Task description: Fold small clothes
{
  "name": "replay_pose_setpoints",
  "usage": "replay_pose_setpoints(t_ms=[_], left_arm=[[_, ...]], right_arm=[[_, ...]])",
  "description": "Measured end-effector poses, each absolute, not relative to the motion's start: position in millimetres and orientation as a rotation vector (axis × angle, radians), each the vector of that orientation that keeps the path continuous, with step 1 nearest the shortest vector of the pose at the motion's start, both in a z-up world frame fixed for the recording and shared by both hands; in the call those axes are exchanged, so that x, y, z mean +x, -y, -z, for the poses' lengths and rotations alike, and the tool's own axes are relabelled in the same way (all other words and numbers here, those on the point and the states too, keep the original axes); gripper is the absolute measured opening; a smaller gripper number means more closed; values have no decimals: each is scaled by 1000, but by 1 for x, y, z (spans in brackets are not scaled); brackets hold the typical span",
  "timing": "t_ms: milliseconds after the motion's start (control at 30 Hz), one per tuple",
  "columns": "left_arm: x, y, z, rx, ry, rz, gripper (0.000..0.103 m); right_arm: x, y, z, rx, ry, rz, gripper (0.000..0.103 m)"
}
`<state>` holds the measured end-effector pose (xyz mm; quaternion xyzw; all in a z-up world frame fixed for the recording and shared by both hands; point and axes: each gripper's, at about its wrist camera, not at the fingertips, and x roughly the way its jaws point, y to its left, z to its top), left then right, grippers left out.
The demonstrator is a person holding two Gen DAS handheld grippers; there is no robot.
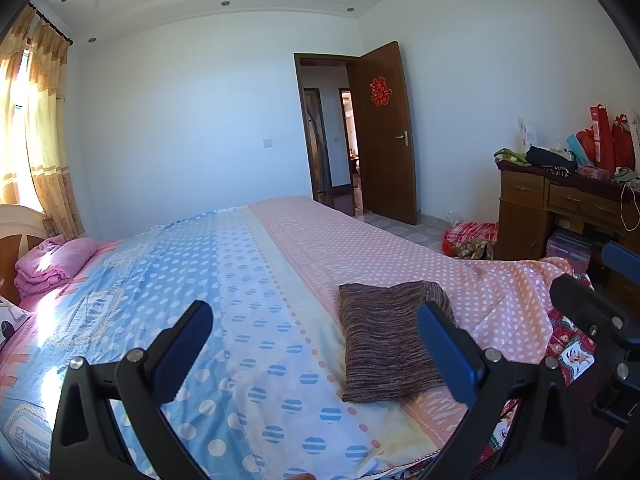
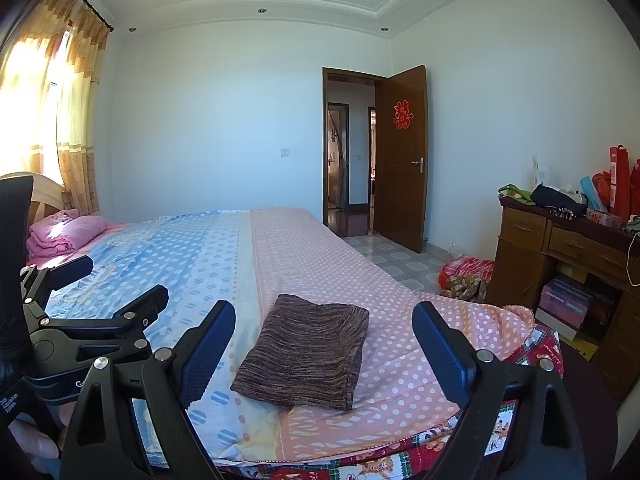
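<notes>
A brown cloth lies folded flat on the bed, near the front edge, on the pink dotted part. The left gripper hangs above the bed, fingers wide apart, holding nothing. The right gripper hangs over the cloth, fingers wide apart too, not touching it.

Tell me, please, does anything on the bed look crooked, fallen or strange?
Little stands out. The brown striped knitted garment lies folded flat on the polka-dot bedspread, turned slightly askew to its stripes. Both the left gripper and the right gripper are open, holding nothing.
</notes>
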<state>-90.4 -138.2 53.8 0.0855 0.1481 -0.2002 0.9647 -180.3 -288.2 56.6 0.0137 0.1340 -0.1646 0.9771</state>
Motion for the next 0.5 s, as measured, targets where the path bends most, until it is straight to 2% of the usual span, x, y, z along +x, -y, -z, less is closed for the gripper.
replay_pose_setpoints(t_ms=[500], left_arm=[[-91,137,-52,173,-304,406,103]], right_arm=[[-183,295,-55,32,-270,332,91]])
